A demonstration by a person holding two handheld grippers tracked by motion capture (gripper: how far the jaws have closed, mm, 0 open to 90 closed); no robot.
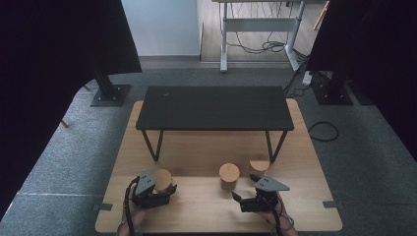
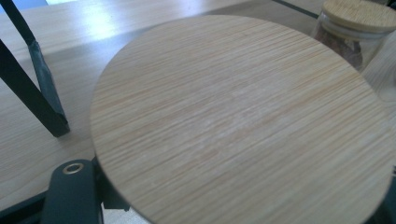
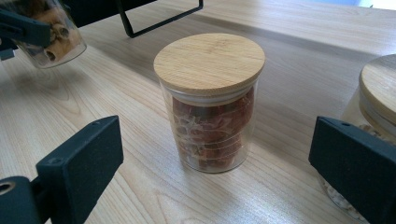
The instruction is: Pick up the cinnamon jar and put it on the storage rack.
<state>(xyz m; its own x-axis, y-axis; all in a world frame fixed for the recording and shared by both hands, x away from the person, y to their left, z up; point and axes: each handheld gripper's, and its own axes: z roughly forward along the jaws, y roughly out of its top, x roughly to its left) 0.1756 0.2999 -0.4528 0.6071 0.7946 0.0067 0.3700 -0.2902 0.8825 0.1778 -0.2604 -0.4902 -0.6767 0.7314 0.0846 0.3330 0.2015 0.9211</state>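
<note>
Left gripper [image 1: 169, 189]: clenched on a glass jar with wooden lid [image 1: 163, 178], which sits between its jaws; from the left gripper view the round lid [image 2: 238, 121] lies directly ahead and close.

Right gripper [image 1: 244, 187]: released, jaws wide apart, nothing between the pads.

Middle jar [image 3: 210, 102]: glass, wooden lid, reddish-brown contents; stands upright on the wooden table [image 1: 206, 211] just ahead of the right gripper's open jaws, not touched.

Third jar [image 3: 378, 98]: beside the right gripper's right-hand jaw.

Black shelf [image 1: 215, 108]: beyond both grippers.
</note>
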